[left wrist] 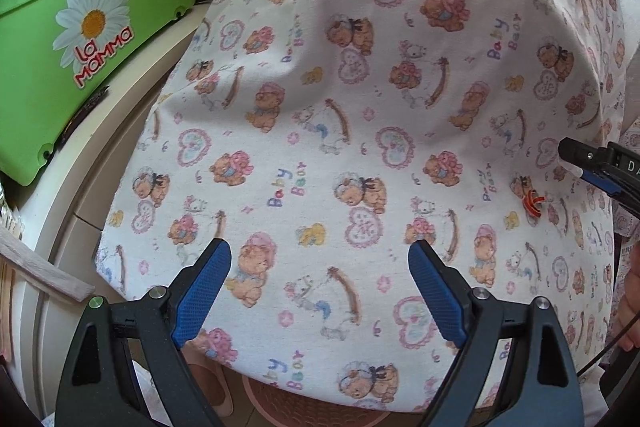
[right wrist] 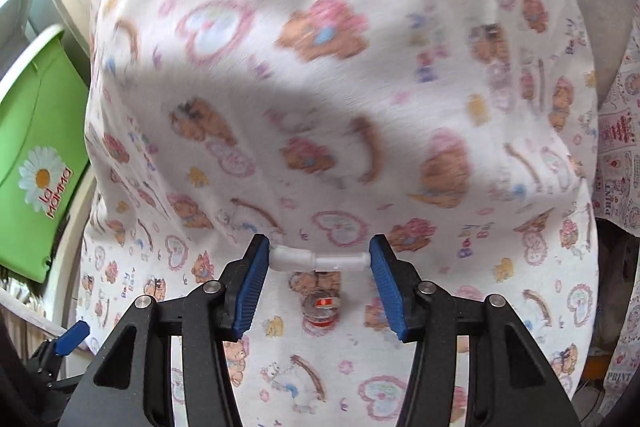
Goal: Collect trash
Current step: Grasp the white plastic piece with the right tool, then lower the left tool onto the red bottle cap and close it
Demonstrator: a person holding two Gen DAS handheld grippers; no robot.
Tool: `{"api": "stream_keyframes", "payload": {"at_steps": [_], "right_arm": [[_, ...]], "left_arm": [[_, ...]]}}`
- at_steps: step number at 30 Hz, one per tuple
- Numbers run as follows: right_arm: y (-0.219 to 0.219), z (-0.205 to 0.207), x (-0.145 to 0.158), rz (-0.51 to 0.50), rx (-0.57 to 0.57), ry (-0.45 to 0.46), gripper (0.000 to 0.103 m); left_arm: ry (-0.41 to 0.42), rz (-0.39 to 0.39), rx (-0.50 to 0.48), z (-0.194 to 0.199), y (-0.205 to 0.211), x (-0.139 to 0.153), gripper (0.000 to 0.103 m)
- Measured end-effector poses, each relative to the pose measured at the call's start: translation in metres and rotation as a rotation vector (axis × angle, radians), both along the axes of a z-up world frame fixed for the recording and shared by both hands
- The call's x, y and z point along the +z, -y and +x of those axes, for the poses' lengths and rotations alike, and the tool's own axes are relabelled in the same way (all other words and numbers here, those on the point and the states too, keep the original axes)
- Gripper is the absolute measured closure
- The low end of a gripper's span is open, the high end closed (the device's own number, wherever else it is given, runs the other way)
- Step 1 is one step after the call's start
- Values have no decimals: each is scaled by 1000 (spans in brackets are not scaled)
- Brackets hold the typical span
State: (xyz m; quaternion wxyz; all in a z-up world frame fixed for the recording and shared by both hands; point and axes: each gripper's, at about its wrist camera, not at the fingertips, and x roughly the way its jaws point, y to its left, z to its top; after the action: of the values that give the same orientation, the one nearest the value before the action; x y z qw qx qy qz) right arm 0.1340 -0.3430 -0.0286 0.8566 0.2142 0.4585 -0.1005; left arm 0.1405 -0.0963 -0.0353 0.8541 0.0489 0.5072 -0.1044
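the right gripper has its jaws clenched on a white plastic piece, which is held crosswise between the two blue pads in the lower middle of the right wrist view. only the two ends of the piece touch the pads, so the hold looks thin. if the gripper tilts or moves fast, the piece could turn and fall back on the printed cloth; this view is already blurred in its upper part.

just below the held piece, a small clear bobbin with orange thread lies on the cloth. in the left wrist view the same bobbin is at the right of the frame, near the right gripper's tip. it is round, so in my judgement it may roll away when the soft cloth is pushed.

the left gripper is released, its jaws wide apart and empty, over the cloth at the bottom of its frame. a green box stands in the upper left. no trash container is clearly visible, so i cannot tell where the piece should go.
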Motion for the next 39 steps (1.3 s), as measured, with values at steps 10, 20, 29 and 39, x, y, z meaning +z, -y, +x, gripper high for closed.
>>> {"api": "stream_keyframes", "payload": {"at_steps": [10,20,29,39], "right_arm": [[63,-44,0,16,-82,-29,49],[79,-61,1,-7,-82,-36,49],[82,-65,2,-44,-76,-43,49],[81,-63,4,-69,-63,-43,49]], "left_arm": [[-26,-95,-221,-8,98,-6,39],[-38,-132,-289,-14,155,-18,47],[-23,-101,-310,-5,185,-31,56],[-67,-100,-314,-3,180,-31,87]]}}
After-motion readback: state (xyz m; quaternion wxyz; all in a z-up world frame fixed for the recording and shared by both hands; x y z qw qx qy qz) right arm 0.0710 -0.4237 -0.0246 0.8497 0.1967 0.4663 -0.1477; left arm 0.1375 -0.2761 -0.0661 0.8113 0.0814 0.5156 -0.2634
